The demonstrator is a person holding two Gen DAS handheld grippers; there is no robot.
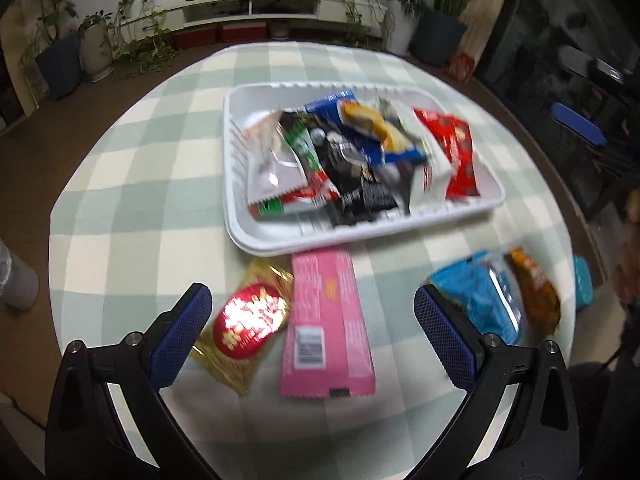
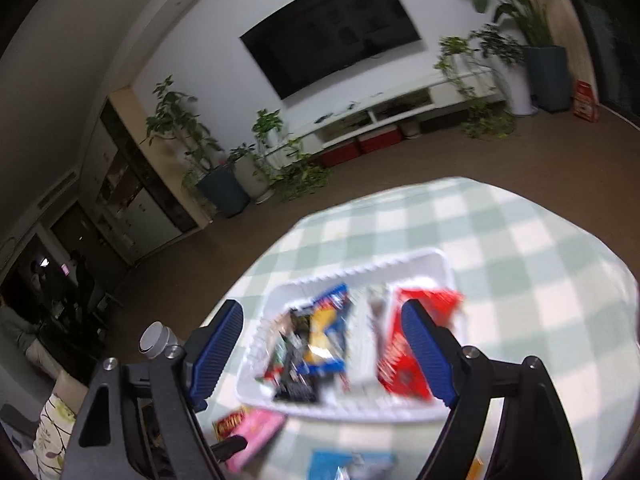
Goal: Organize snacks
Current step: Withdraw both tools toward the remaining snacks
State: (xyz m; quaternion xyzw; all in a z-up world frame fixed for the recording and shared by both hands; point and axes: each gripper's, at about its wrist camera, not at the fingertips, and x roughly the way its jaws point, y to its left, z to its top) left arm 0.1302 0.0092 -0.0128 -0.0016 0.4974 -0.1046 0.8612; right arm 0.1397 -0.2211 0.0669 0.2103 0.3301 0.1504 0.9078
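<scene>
Right gripper (image 2: 322, 354): we see its jaws apart, nothing between the pads.
Tray (image 2: 434, 264): white, on the checked tablecloth (image 2: 520, 248), heaped with blurred snack packets.
Near edge: we spot a pink packet (image 2: 256, 432) and a blue packet (image 2: 332, 462) outside the tray.

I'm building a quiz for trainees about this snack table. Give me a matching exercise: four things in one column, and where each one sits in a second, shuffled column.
Things:
1. red glossy snack packet
2. long pink wrapped bar
3. gold wrapper with red oval label
4. light blue snack packet

Places:
A. on the checked tablecloth, left of the pink bar
B. inside the white foam tray, at its right end
C. on the cloth, in front of the tray's near rim
D. on the cloth, right of the pink bar

Pairs: 1-B, 2-C, 3-A, 4-D
</scene>
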